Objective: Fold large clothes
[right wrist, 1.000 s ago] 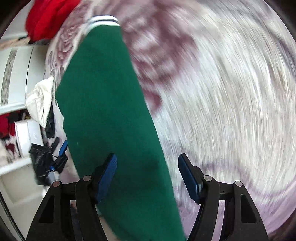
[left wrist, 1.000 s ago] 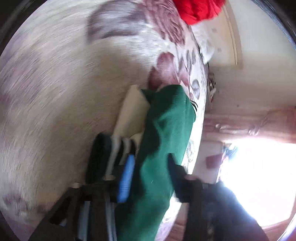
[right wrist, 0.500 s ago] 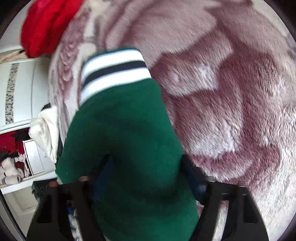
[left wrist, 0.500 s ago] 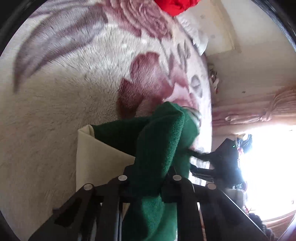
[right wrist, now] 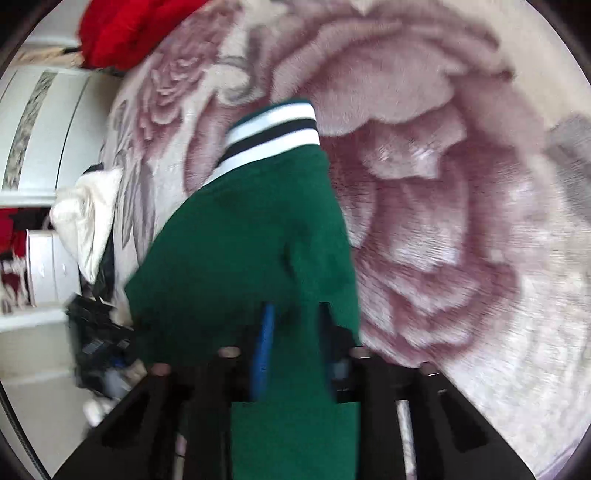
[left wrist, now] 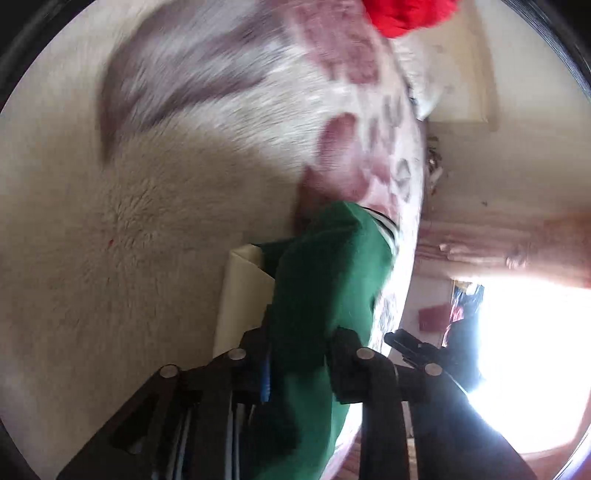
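In the left wrist view, a cream panel of the garment (left wrist: 240, 291) lies at 7 o'clock on the plush rose blanket (left wrist: 147, 221). The left gripper (left wrist: 299, 354) at 6 o'clock clenches a bunched fold of the green garment (left wrist: 325, 280), its jaws easing apart with cloth still pressed between them. A red heap (left wrist: 410, 14) sits at 1 o'clock.

In the right wrist view, a red heap (right wrist: 125, 33) lies at 11 o'clock. The green garment (right wrist: 258, 240) fills the centre, its striped cuff (right wrist: 273, 129) toward 12. The right gripper (right wrist: 295, 347) at 6 o'clock grasps the fabric, jaws widening around it.
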Available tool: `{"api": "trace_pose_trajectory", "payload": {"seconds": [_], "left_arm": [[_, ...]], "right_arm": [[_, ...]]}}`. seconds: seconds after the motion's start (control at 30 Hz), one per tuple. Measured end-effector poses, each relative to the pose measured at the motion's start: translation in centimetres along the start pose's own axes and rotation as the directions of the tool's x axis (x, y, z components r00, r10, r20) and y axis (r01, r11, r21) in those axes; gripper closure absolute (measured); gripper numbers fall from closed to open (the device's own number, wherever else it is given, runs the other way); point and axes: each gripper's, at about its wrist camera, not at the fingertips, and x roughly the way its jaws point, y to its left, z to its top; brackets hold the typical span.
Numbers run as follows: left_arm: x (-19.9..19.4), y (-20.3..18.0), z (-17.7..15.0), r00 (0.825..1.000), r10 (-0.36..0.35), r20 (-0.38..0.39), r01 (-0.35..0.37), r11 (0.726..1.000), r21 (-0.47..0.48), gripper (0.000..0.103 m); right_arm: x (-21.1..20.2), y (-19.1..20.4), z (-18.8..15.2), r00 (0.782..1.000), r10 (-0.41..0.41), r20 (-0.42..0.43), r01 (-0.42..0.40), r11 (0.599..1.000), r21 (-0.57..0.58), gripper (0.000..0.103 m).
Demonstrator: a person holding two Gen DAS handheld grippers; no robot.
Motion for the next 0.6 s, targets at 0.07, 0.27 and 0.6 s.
{"api": "trace_pose_trajectory", "payload": {"seconds": [0.07, 0.27, 0.6], "left_arm": [[-1.9, -1.9, -1.6, 0.993, 0.115, 0.020, -0.116, 0.990, 0.085, 0.066], [-6.3, -4.3, -10.5, 0.853, 0.482, 0.199, -0.519, 0.819, 0.245, 0.065], [-1.7, 9.0, -26.6, 0.562, 0.823, 0.089, -0.819, 0.538, 0.199, 0.017]], "right_arm": [[-1.9, 0.0, -2.3, 0.998, -0.029, 0.051, 0.031, 0.999, -0.036, 0.018], [-6.3, -2.1, -13.9, 0.977, -0.214, -0.013, 0.211, 0.972, -0.104, 0.016], [-0.8, -13.8, -31.3, 0.842, -0.473, -0.258, 0.476, 0.878, -0.055, 0.016]]}}
